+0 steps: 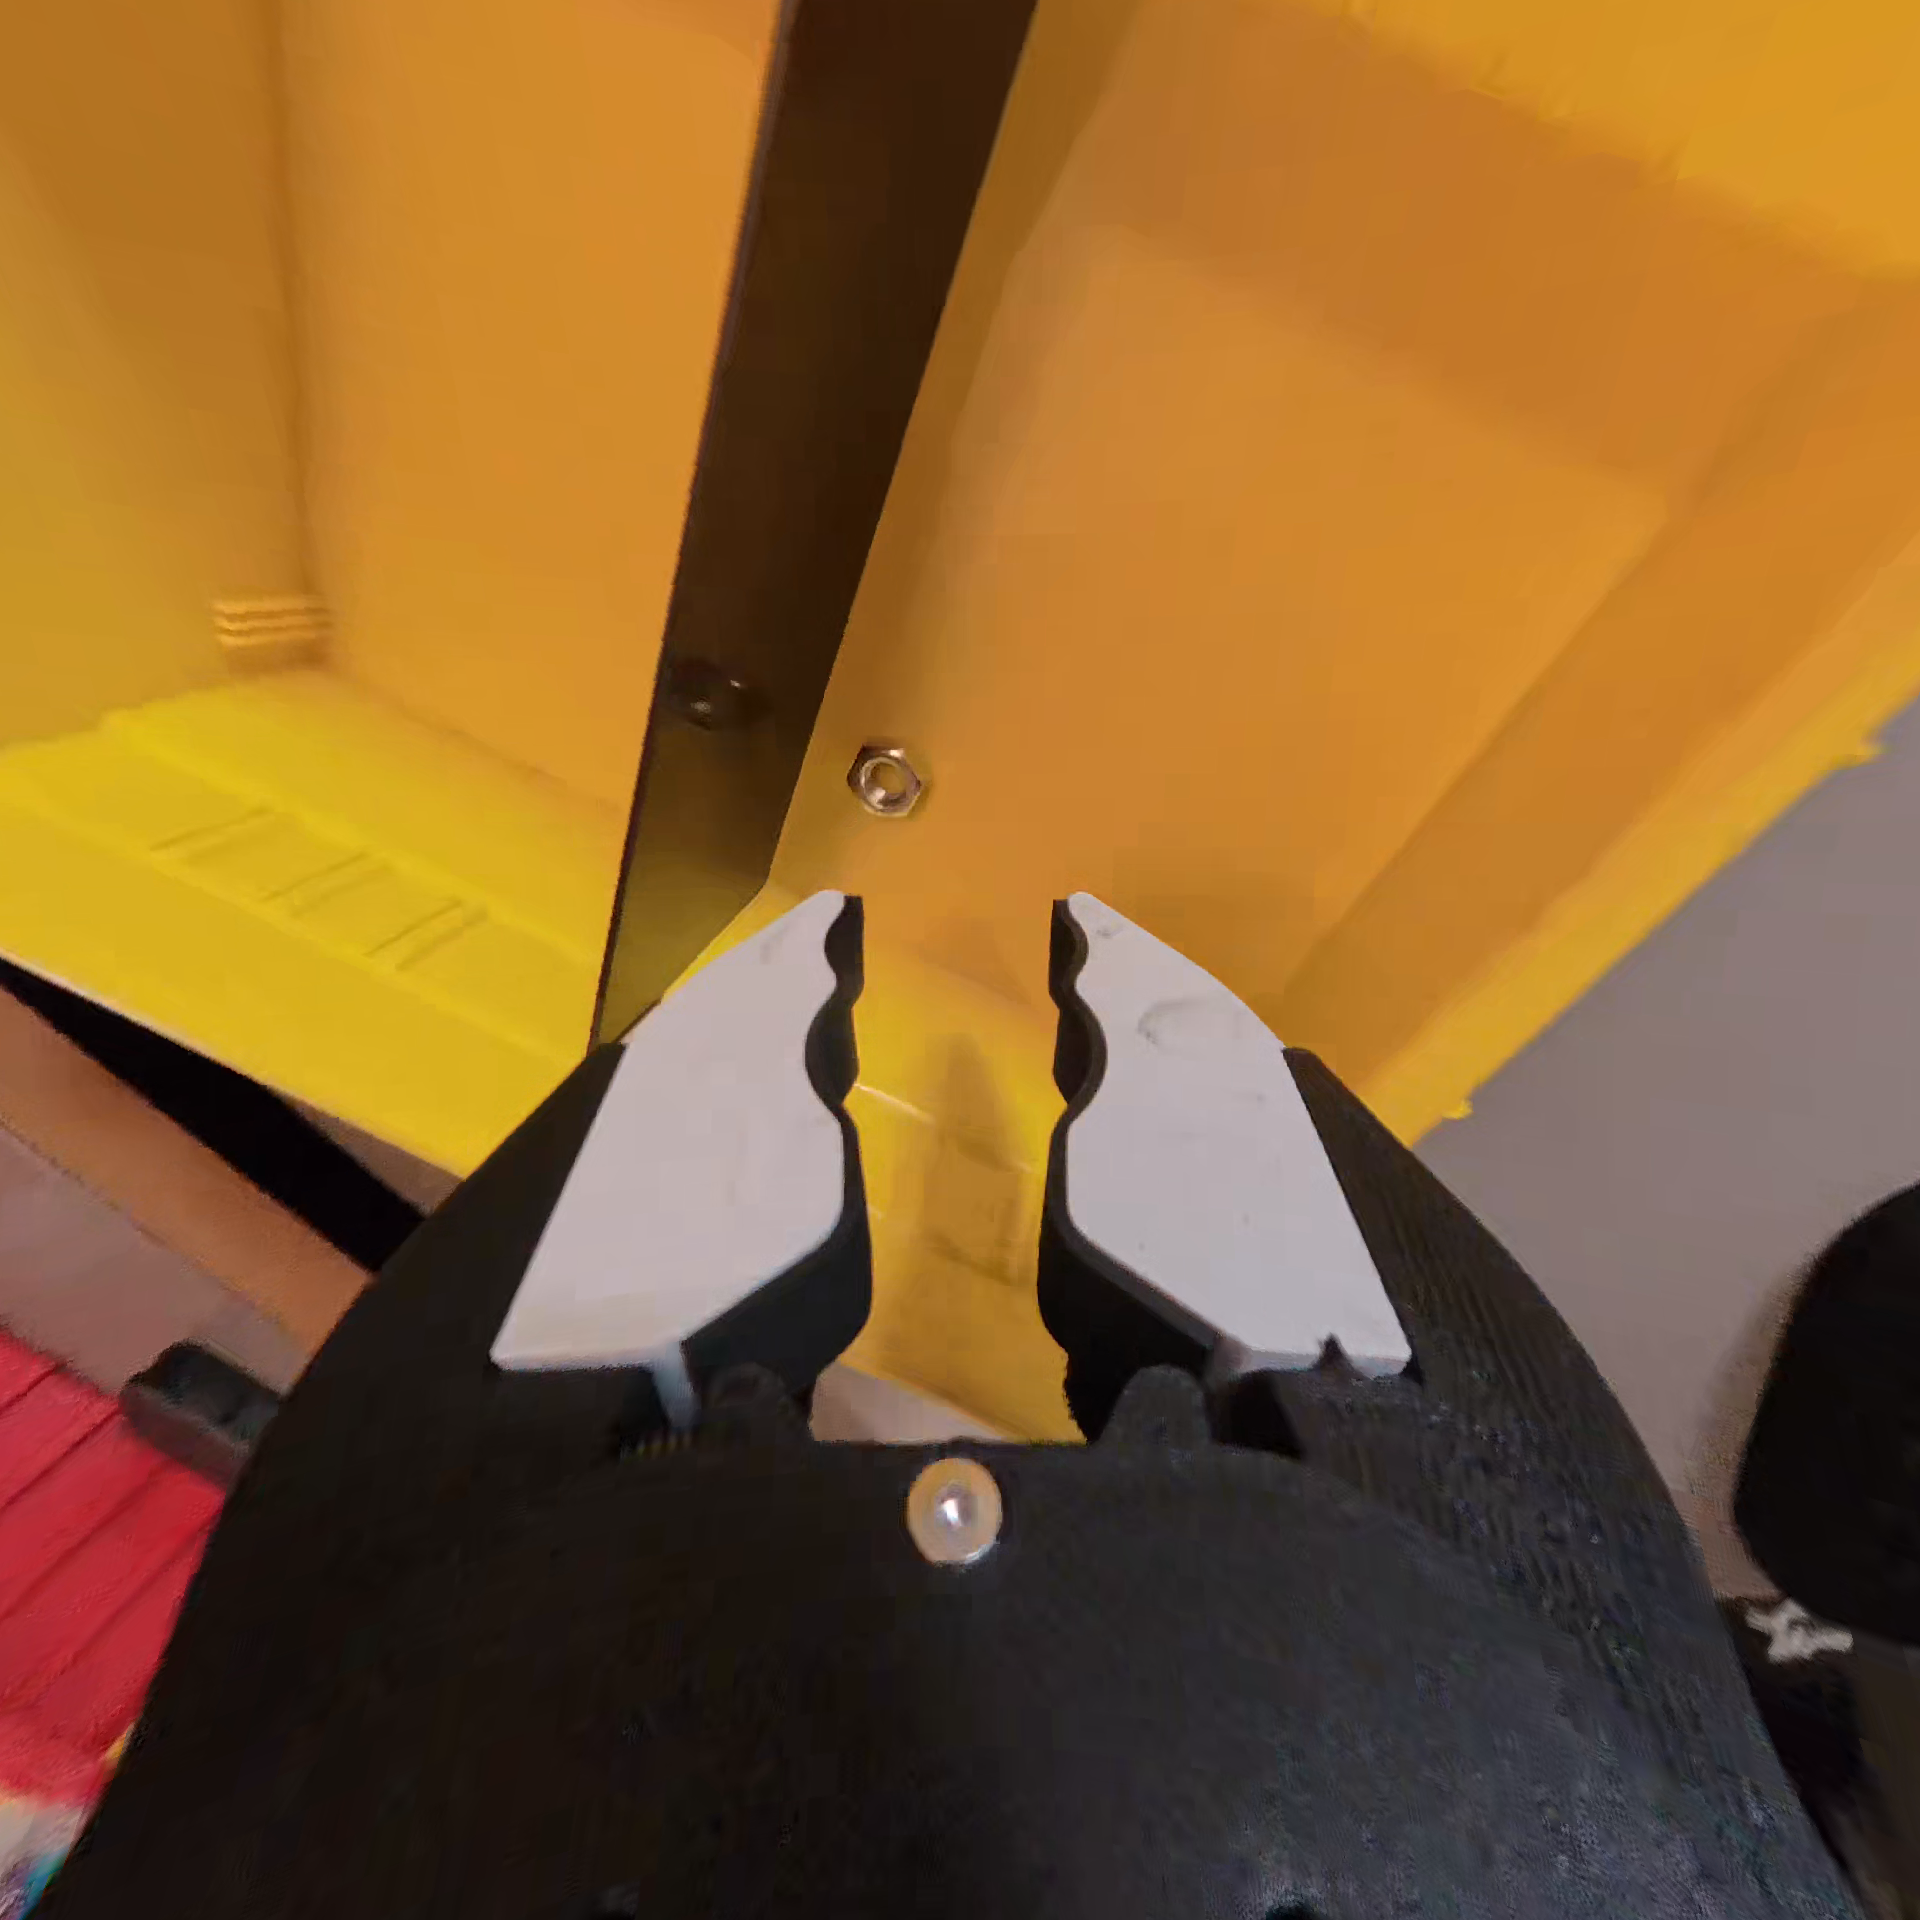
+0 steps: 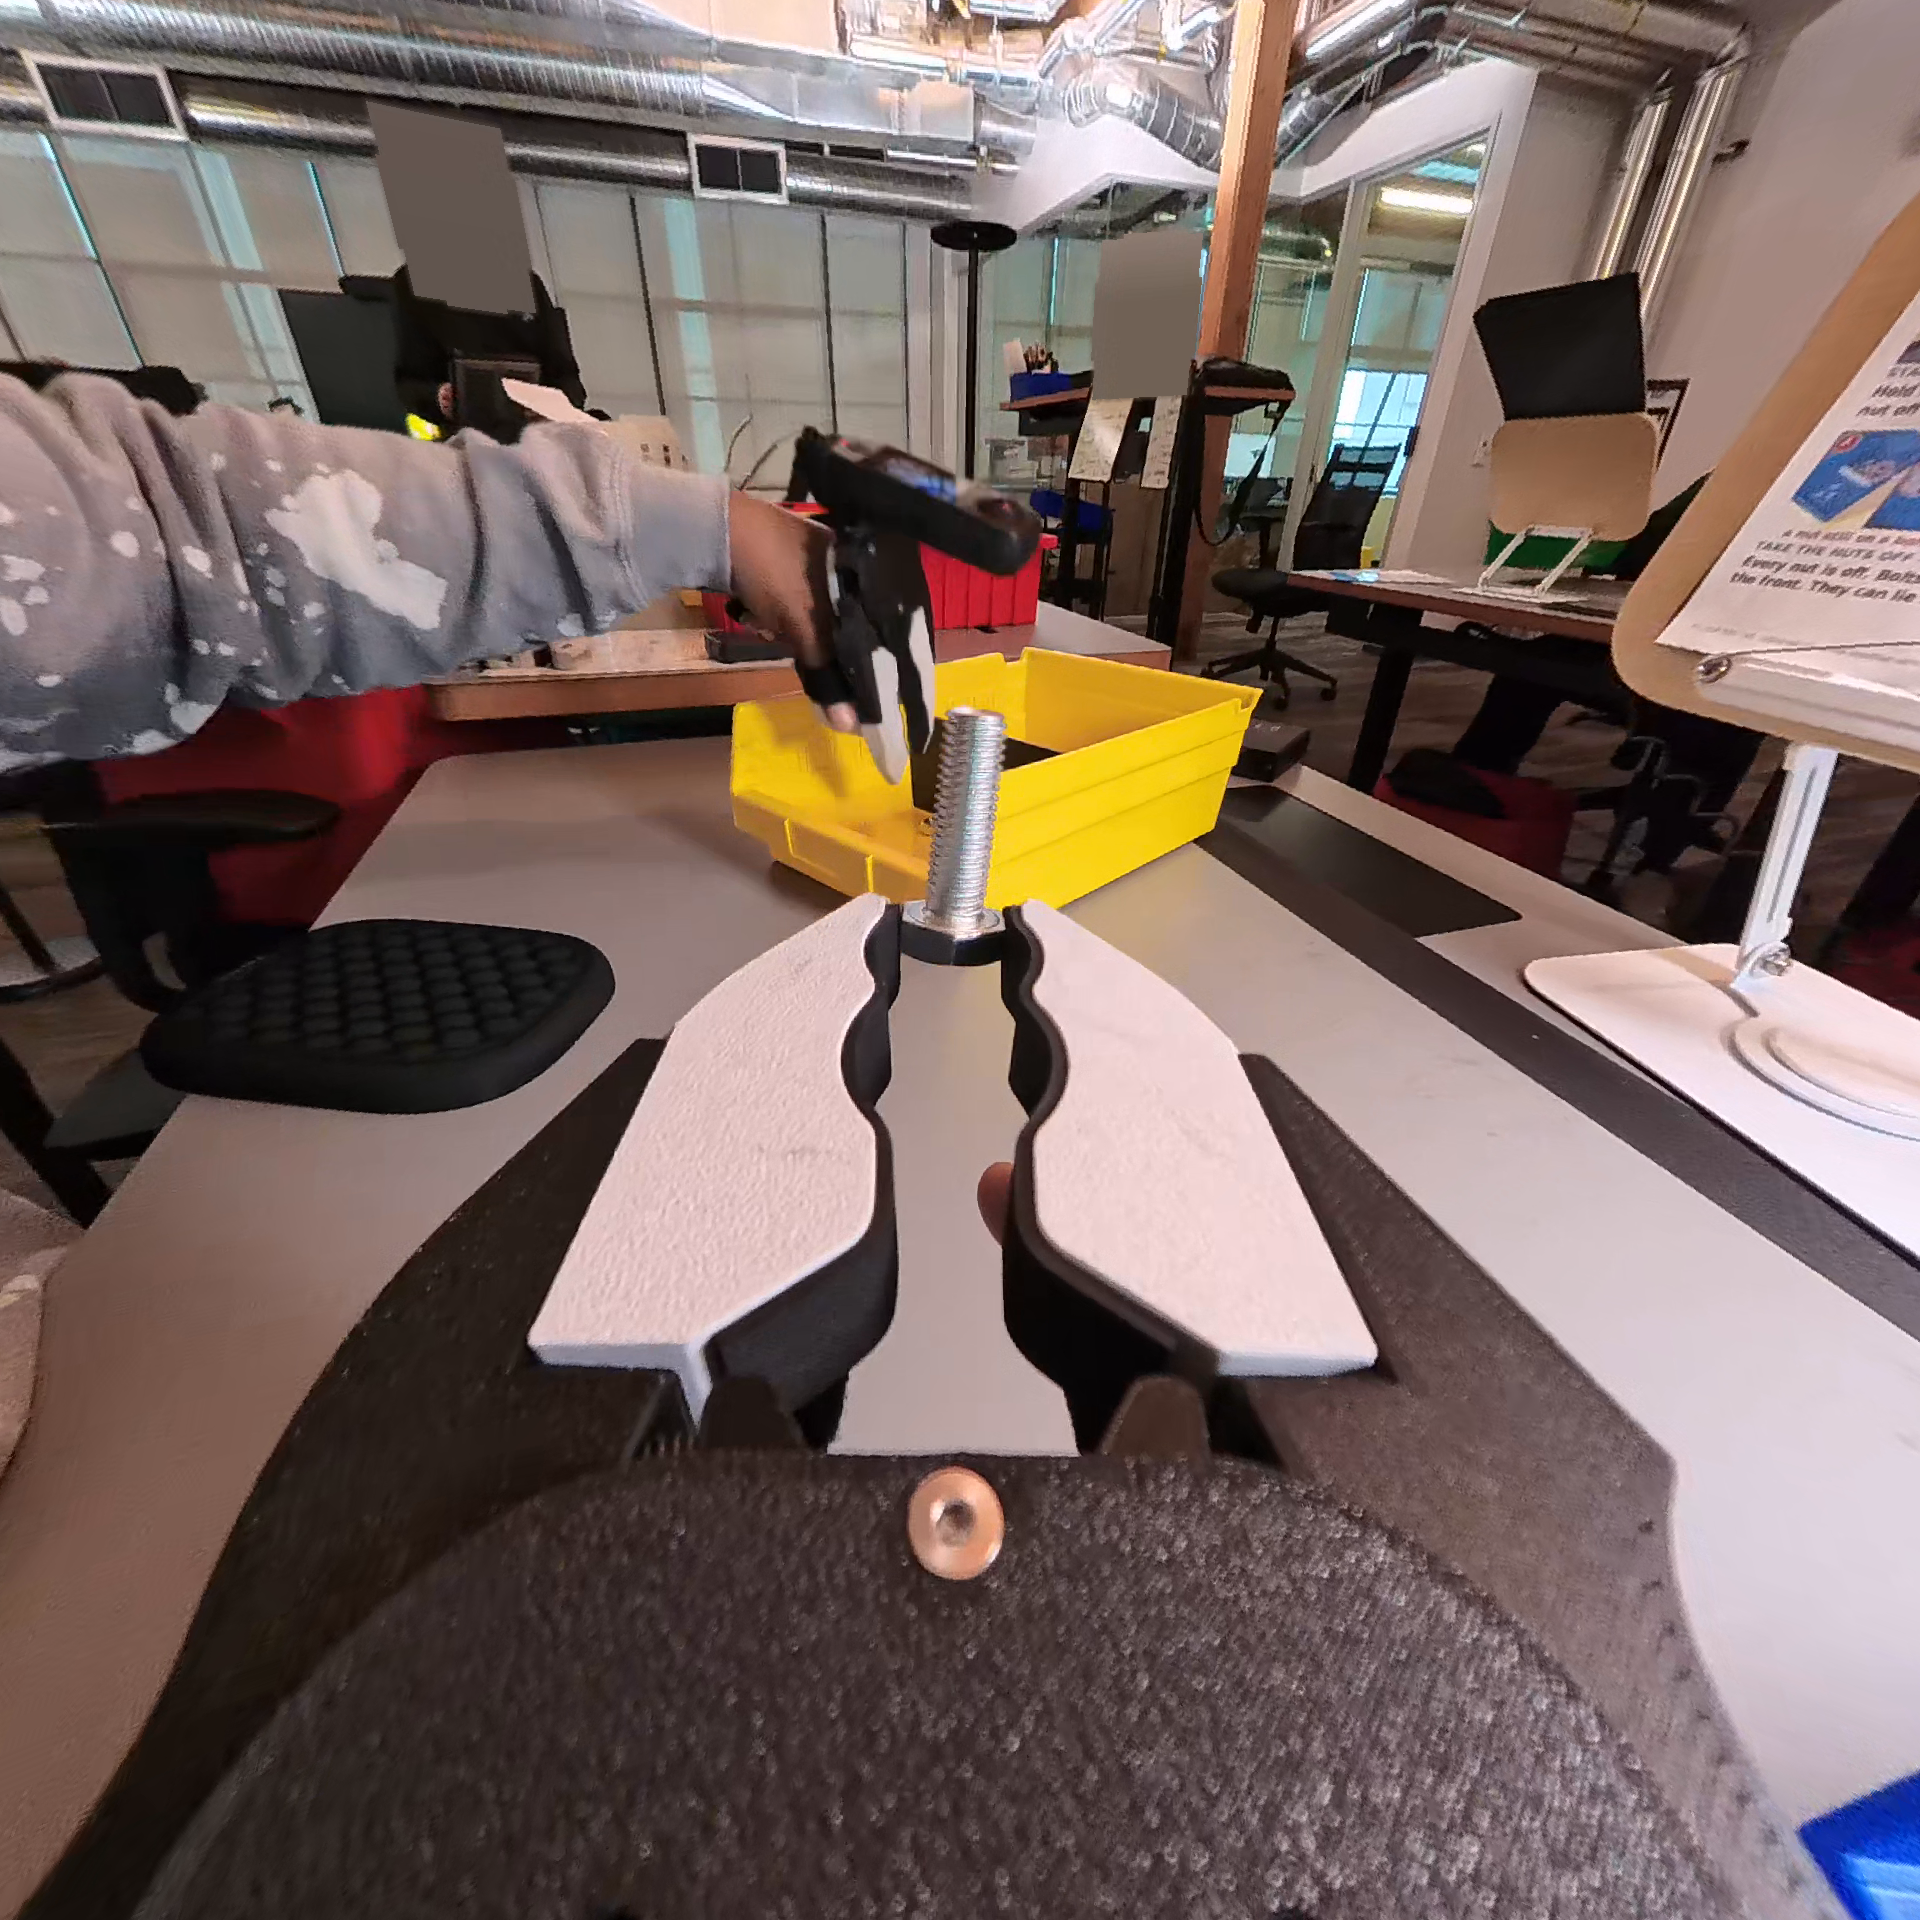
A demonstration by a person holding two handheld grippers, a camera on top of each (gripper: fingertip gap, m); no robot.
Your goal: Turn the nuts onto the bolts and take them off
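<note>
Two grippers are at work. Your right gripper (image 2: pixel 951 920) is clamped on the dark hexagonal head of a silver threaded steel bolt (image 2: pixel 966 821), whose shank stands upright above the white fingertips (image 2: pixel 852 925) at 12 o'clock in the right wrist view. No nut sits on the visible thread. Your left gripper (image 1: pixel 956 914) hangs with its jaws parted by a moderate gap and nothing between them, pointing down into a yellow plastic bin (image 1: pixel 1351 520). A small silver hexagonal nut (image 1: pixel 886 781) lies flat on the bin floor just beyond the left fingertip, toward 11 o'clock. A black divider panel (image 1: pixel 790 416) crosses the bin beside the nut, and a dark round item (image 1: pixel 707 694) rests against it; what it is cannot be told. In the right wrist view, the bin (image 2: pixel 1132 758) stands behind the bolt on the grey tabletop (image 2: pixel 520 852), with a black dimpled pad (image 2: pixel 384 1008) at 9 o'clock.
</note>
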